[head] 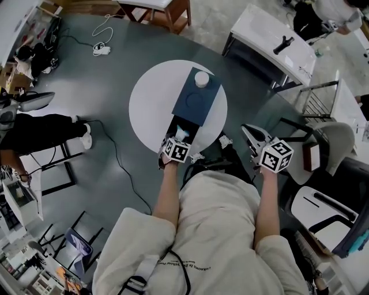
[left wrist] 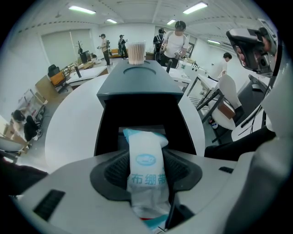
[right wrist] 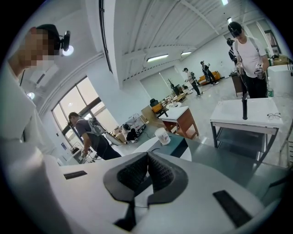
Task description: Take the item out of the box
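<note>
Bright, even light falls from ceiling strip lights and a big window; shadows are soft. Both gripper views bulge fisheye-fashion, black at the corners, with the nearest parts blurred.

box mouth open frontward — packet partly blocking it, cup on top

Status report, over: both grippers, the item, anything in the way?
Left gripper shut on white packet at box opening. Right gripper shut, empty. Nothing blocking.
</note>
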The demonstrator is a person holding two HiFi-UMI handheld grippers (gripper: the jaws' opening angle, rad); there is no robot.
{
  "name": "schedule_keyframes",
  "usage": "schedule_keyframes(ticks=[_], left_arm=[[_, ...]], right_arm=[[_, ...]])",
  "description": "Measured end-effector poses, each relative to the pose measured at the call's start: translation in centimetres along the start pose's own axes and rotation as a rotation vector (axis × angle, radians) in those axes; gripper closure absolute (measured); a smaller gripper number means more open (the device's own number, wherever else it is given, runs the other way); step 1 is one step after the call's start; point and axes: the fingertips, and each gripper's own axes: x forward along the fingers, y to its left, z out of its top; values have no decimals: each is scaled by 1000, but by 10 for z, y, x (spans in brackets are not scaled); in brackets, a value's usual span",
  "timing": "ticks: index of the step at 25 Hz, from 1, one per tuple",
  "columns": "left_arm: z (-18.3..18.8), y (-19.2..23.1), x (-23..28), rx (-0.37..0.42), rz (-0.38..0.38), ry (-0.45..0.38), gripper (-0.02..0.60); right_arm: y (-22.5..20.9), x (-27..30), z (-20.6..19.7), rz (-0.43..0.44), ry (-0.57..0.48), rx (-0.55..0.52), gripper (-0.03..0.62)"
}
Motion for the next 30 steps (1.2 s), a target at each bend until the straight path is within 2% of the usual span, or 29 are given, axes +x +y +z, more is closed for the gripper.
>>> schedule_keyframes(ticks=[6, 11, 19, 26, 30], left_arm=[[10, 1, -9, -15, -14, -41, 371], [26, -9, -23, 23, -57, -99, 373], [12, 11, -64, -119, -19, -185, 373], [-4, 28, -98, -241, 79, -247, 373], [-6, 29, -115, -280, 142, -292, 372]], right_arm=[[5, 15, -3, 63, 51, -20, 559], [4, 26, -1, 99, 65, -19, 559], [35, 67, -3, 242, 145, -66, 559], [66, 92, 0, 366, 212, -133, 559], [76, 100, 3, 418, 258, -196, 559]])
